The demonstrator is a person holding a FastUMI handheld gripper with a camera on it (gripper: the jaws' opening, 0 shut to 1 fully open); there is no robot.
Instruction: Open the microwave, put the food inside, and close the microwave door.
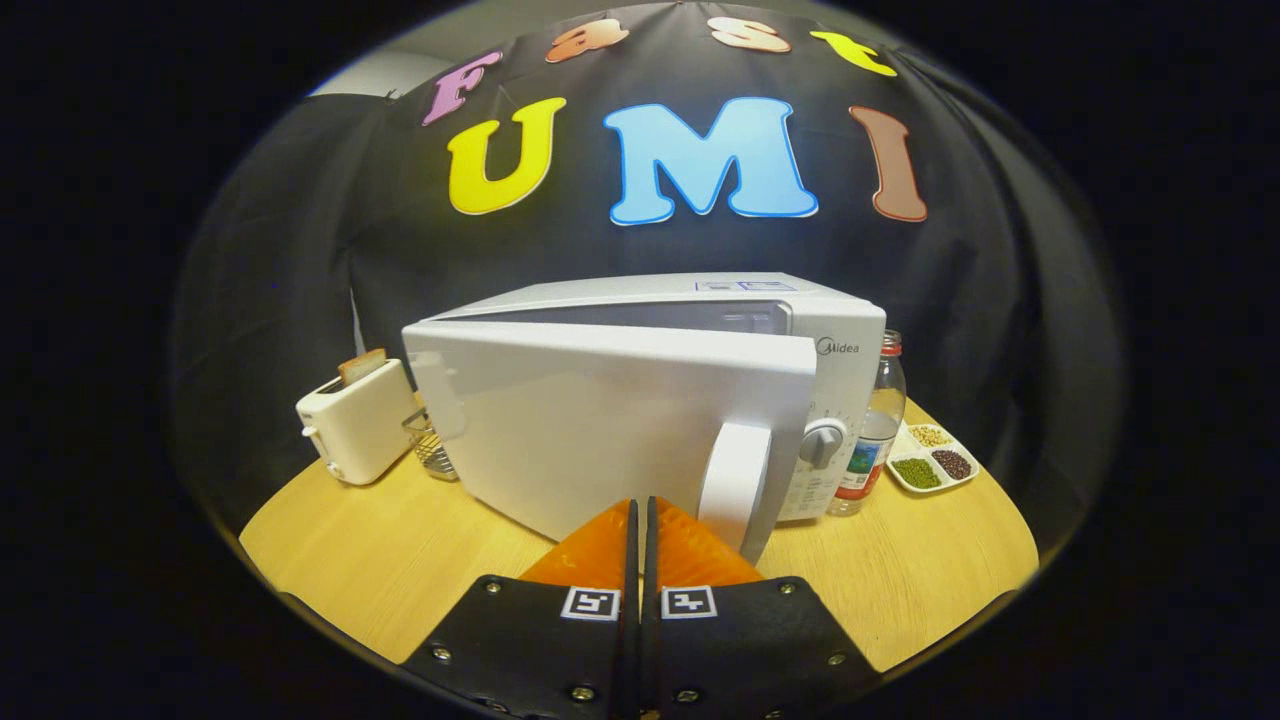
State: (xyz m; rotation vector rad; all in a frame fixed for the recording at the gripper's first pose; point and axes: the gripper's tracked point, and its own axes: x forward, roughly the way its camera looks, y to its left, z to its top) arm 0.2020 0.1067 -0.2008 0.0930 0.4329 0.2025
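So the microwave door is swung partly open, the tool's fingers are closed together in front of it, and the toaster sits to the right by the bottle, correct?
Not quite. In the gripper view the toaster sits left of the microwave, beside a small wire basket; the bottle is on the right. The rest holds: the door is partly open and the tool is closed, holding nothing.

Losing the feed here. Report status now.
Gripper jaws shut, nothing held, just short of the microwave door. Door ajar, handle right of the jaws. No food seen inside.
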